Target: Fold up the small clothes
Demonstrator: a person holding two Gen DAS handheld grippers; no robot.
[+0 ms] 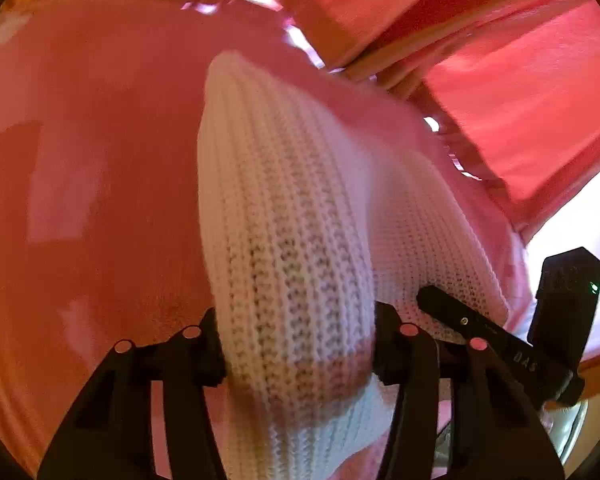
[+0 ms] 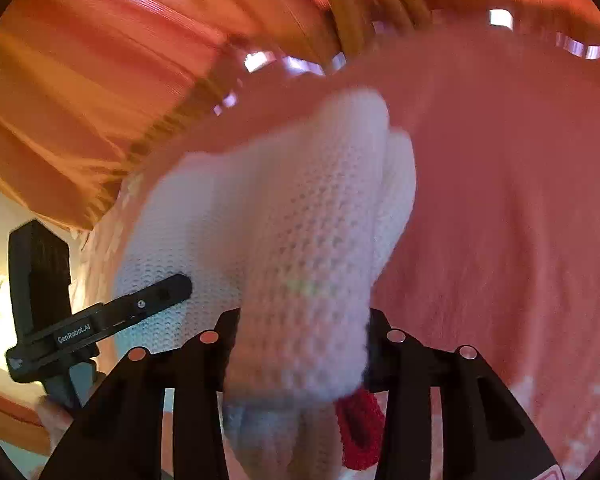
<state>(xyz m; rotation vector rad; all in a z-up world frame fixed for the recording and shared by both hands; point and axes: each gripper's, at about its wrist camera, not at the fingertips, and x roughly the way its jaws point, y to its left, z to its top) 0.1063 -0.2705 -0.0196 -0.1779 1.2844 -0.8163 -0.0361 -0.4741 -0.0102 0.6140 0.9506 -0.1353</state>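
Note:
A white knitted garment [image 1: 292, 240] with a beige stripe hangs stretched between my two grippers above a pink surface [image 1: 100, 160]. My left gripper [image 1: 298, 344] is shut on one bunched edge of it. My right gripper [image 2: 302, 340] is shut on the other edge [image 2: 300, 240], where a small red knitted piece [image 2: 360, 424] hangs below the jaws. The right gripper shows at the right in the left wrist view [image 1: 500, 340], and the left gripper shows at the left in the right wrist view [image 2: 100, 320].
Red-orange fabric [image 1: 520, 80] and wooden slats [image 2: 352, 12] stand beyond the pink surface's far edge. A bright white area [image 1: 580, 220] lies at the side.

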